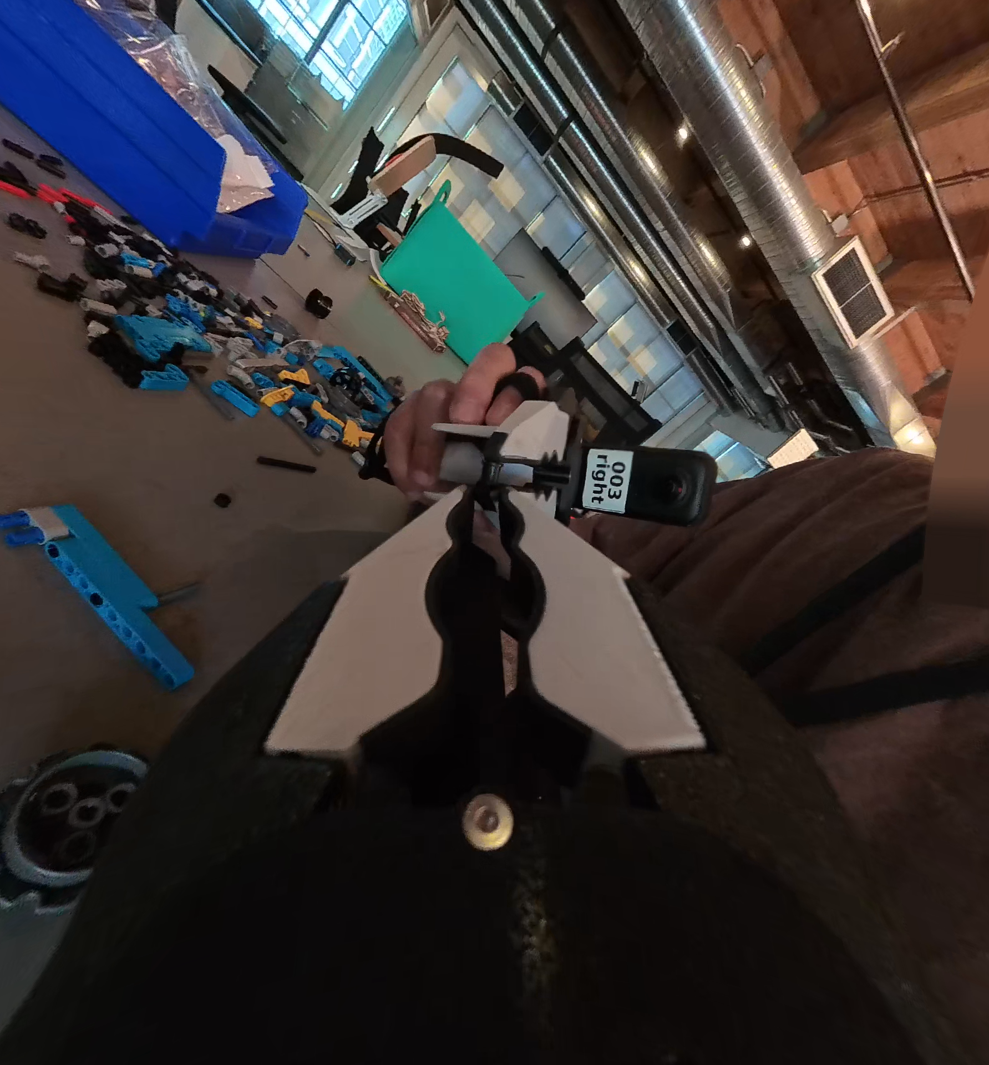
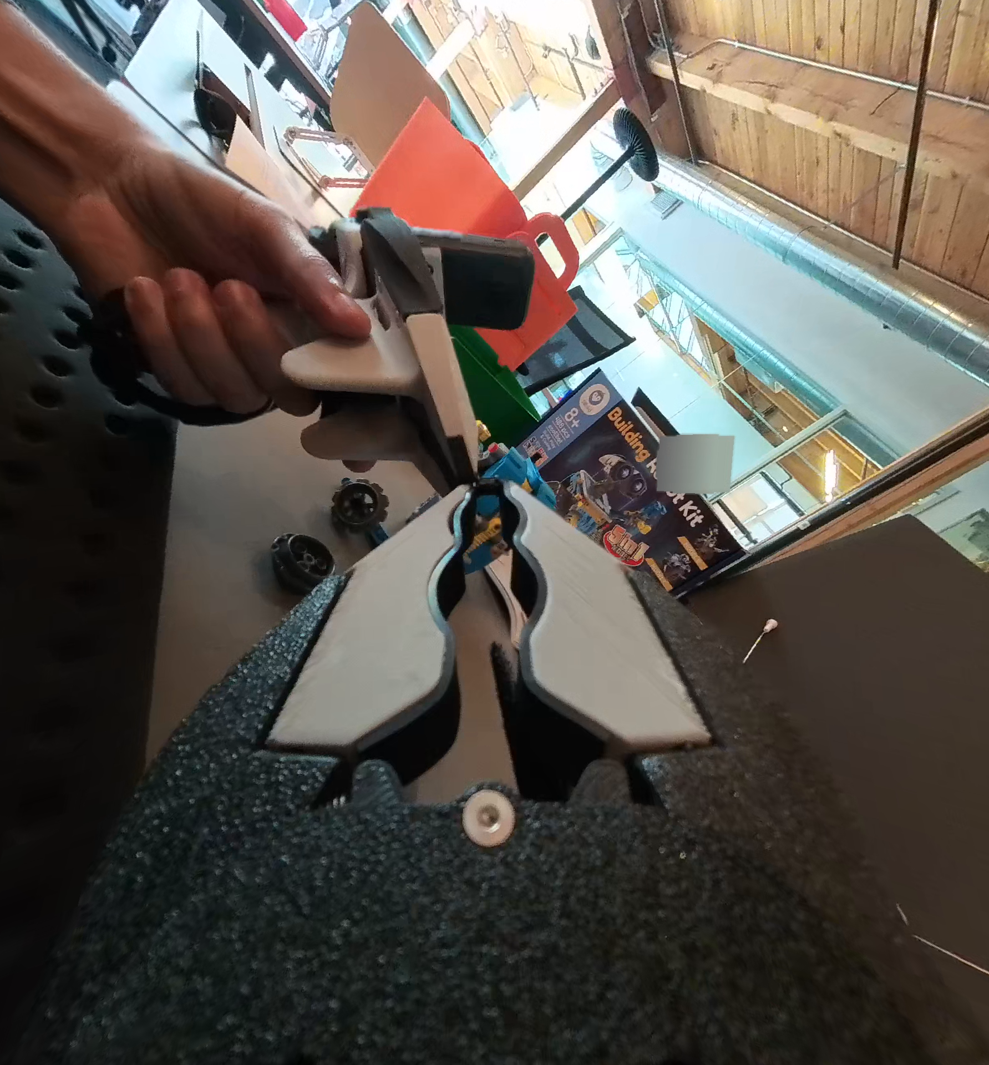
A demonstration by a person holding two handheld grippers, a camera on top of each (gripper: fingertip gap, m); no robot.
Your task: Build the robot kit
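Observation:
In the right wrist view my right gripper is shut on a small black piece held above the grey table. My left gripper, held by a hand, comes down from the upper left, and its closed tips touch that same piece. In the left wrist view my left gripper is shut, tip to tip with the right gripper, which a hand holds. I cannot tell whether the left tips pinch the piece. A blue and yellow model stands just behind.
A pile of blue, black and yellow building pieces lies by a blue bin. A blue perforated beam assembly and a black toothed wheel lie nearer. Two black wheels, a kit box and a chair back are close by. Both grippers' tips are close together, under 4 cm apart.

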